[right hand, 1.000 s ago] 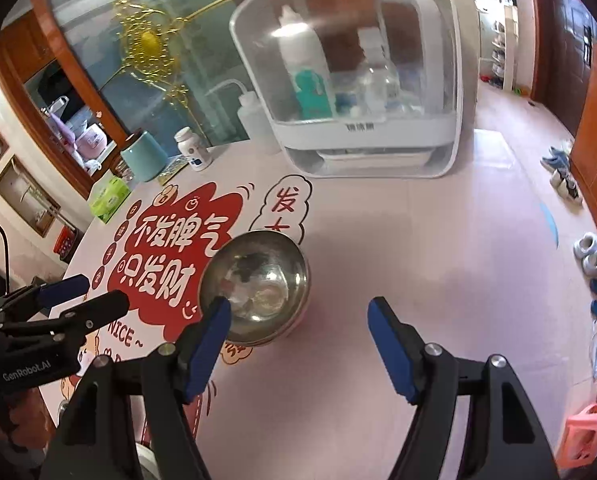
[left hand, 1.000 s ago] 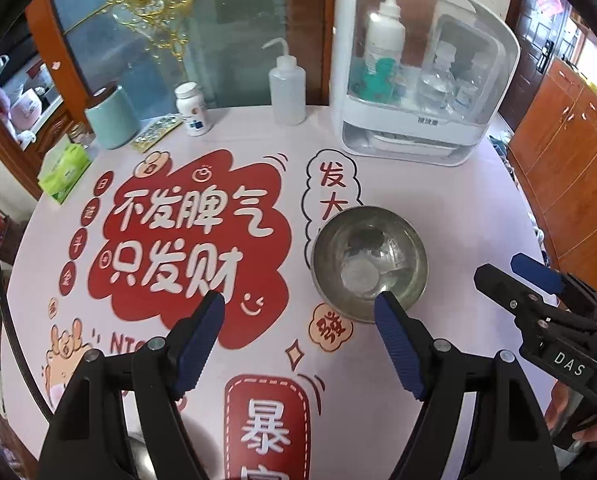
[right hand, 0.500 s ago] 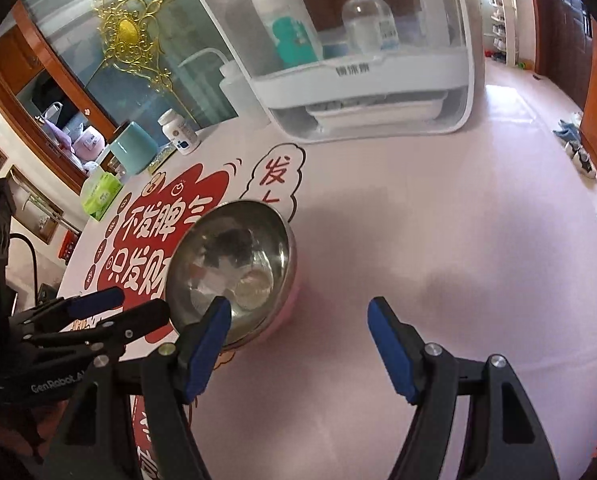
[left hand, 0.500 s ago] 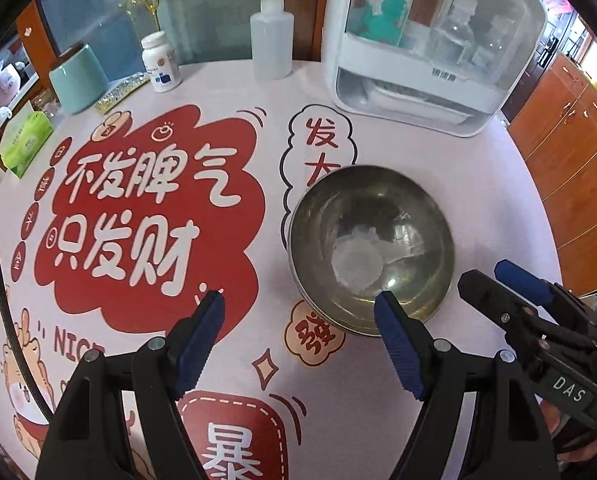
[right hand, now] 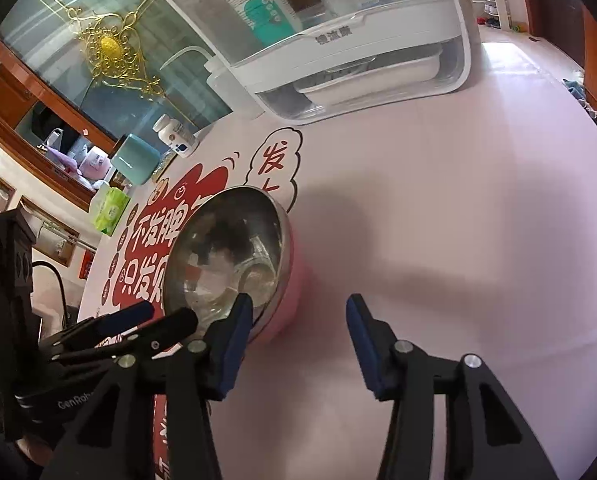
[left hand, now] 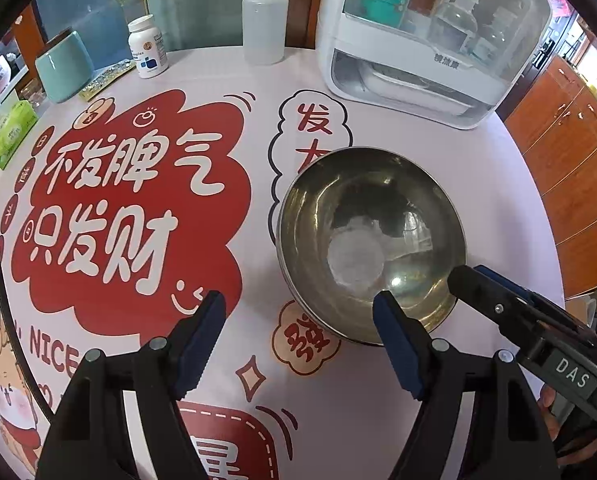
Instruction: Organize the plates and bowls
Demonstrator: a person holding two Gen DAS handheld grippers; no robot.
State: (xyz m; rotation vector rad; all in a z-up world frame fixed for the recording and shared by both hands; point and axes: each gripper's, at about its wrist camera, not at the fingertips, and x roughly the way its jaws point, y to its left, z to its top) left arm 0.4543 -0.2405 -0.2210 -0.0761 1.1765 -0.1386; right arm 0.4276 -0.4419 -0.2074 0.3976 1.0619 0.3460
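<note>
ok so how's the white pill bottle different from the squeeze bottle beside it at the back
The pill bottle is opaque white with a blue-printed label; the squeeze bottle is translucent and unlabelled. The pill bottle has a flat cap; the squeeze bottle has a thin spout. The pill bottle is shorter than the squeeze bottle. Both stand upright, apart, at the table far edge.

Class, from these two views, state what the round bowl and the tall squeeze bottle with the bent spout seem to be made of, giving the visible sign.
Round bowl: likely polished stainless steel; mirror-like reflections inside.
Squeeze bottle: probably soft translucent plastic; cloudy white, see-through walls.
</note>
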